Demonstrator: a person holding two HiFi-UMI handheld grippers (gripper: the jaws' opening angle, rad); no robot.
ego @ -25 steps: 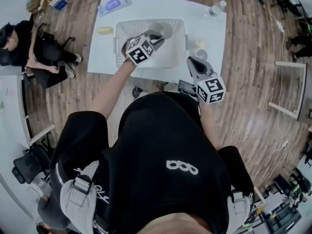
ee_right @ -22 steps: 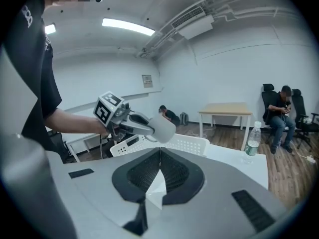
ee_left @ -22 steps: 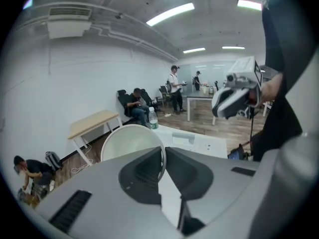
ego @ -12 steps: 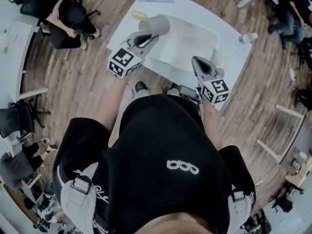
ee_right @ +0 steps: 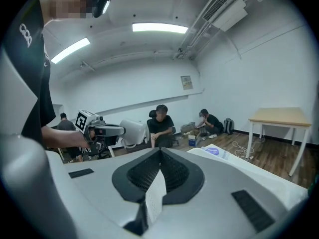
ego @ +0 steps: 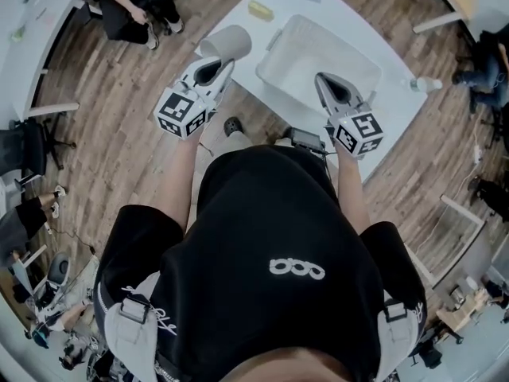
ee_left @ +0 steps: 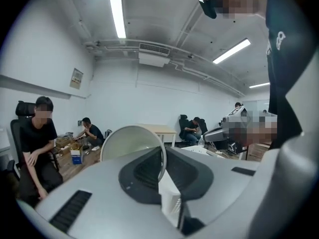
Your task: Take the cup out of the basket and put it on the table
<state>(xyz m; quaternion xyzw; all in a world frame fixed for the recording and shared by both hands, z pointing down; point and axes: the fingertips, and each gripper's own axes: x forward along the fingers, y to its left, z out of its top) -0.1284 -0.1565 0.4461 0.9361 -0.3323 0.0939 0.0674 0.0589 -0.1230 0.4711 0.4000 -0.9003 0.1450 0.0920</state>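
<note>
- Head view: The left hand-held gripper [ego: 222, 62] holds the cup [ego: 225, 44].
- The cup is tipped on its side. It hangs in the air by the left corner of the white bench [ego: 394, 122].
- The cup is out of the basket [ego: 274, 50], and I see nothing else in the basket.
- The right hand-held gripper [ego: 323, 79] is over the near side of the basket. It touches nothing that I can see.
- A small yellow thing [ego: 259, 9] lies on the bench past the basket, and a bottle [ego: 421, 84] stands at the far right.
- Left gripper view: The jaws are closed on the thin wall of the cup [ee_left: 124, 141]. One jaw is inside the cup and one is outside.
- The round mouth of the cup points away from the camera.
- People sit on chairs far back in the room.
- Right gripper view: The jaws of this hand-held gripper [ee_right: 159, 156] are shut tight. There is nothing between them.
- Off to the left, the other hand-held gripper shows with the cup [ee_right: 132, 132] in it, up in the air.
- How far along: The first part looks done, because the cup is out of the basket.
- The last part is left. I think the cup must be turned upright, set down on a bare bit of the bench, and let go.
</note>
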